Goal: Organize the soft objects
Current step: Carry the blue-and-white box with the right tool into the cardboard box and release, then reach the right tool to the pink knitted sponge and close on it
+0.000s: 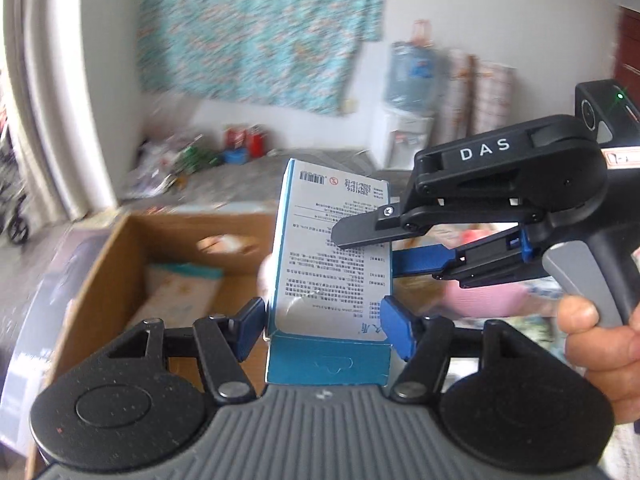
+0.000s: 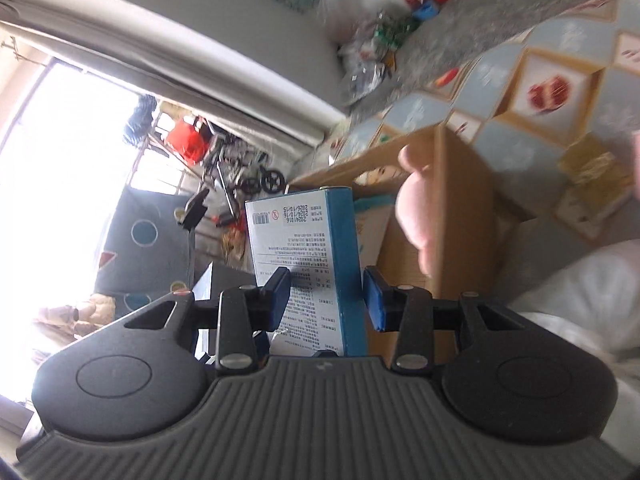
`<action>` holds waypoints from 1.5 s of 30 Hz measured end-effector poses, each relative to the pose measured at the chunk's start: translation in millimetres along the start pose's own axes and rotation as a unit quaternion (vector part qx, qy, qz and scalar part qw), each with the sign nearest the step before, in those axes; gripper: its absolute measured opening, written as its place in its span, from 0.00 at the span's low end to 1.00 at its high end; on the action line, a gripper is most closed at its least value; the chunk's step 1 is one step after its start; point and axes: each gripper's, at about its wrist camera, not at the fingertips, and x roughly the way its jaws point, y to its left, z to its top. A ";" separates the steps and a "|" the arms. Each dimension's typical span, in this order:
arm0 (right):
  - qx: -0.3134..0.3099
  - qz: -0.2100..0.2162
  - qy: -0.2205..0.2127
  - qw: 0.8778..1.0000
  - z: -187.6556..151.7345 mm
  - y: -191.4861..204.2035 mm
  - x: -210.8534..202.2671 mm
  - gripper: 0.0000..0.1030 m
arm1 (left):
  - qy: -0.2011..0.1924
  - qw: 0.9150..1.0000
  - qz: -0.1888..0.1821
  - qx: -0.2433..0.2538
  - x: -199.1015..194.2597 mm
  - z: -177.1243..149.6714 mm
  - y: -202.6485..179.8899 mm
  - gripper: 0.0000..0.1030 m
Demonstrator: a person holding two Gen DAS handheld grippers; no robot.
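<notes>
A blue and white printed carton (image 1: 316, 248) stands upright between the blue pads of my left gripper (image 1: 324, 320), which is shut on its lower sides. My right gripper (image 1: 368, 248) reaches in from the right, one black finger across the carton's printed face and a blue finger behind it. In the right wrist view the same carton (image 2: 296, 232) sits between the pads of my right gripper (image 2: 326, 296), which is shut on it. An open cardboard box (image 1: 116, 264) with soft packs (image 1: 180, 292) inside lies below and to the left of the carton.
A hand (image 1: 600, 344) holds the right gripper's handle. A finger (image 2: 416, 208) shows in front of the cardboard box (image 2: 448, 216). A patterned quilt (image 2: 560, 80) and white bedding (image 2: 580, 292) lie to the right. A water dispenser (image 1: 408, 80) stands by the far wall, with floor clutter (image 1: 192, 156) nearby.
</notes>
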 end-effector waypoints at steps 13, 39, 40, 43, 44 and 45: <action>-0.041 -0.079 0.015 0.996 39.3 7.5 133.1 0.39 | 0.099 0.993 0.050 -0.044 112.7 12.0 109.1 0.63; -0.086 -0.041 -0.075 0.993 -27.0 -28.6 -72.2 0.55 | 0.031 0.999 -0.036 -0.024 15.5 -4.4 29.8 0.72; -0.087 -0.051 -0.083 0.991 -29.5 -33.4 -86.0 0.55 | 0.024 0.999 -0.043 -0.021 9.5 -6.2 20.7 0.73; -0.091 -0.083 -0.105 0.987 -35.1 -50.8 -127.5 0.57 | 0.010 0.997 -0.072 -0.008 -0.5 -13.9 -9.2 0.74; -0.091 -0.094 -0.110 0.985 -36.3 -57.0 -140.6 0.57 | 0.008 0.997 -0.083 -0.004 -2.1 -16.0 -20.0 0.74; -0.091 -0.104 -0.114 0.984 -37.1 -64.2 -154.1 0.57 | 0.006 0.996 -0.093 -0.002 -2.0 -19.1 -30.8 0.74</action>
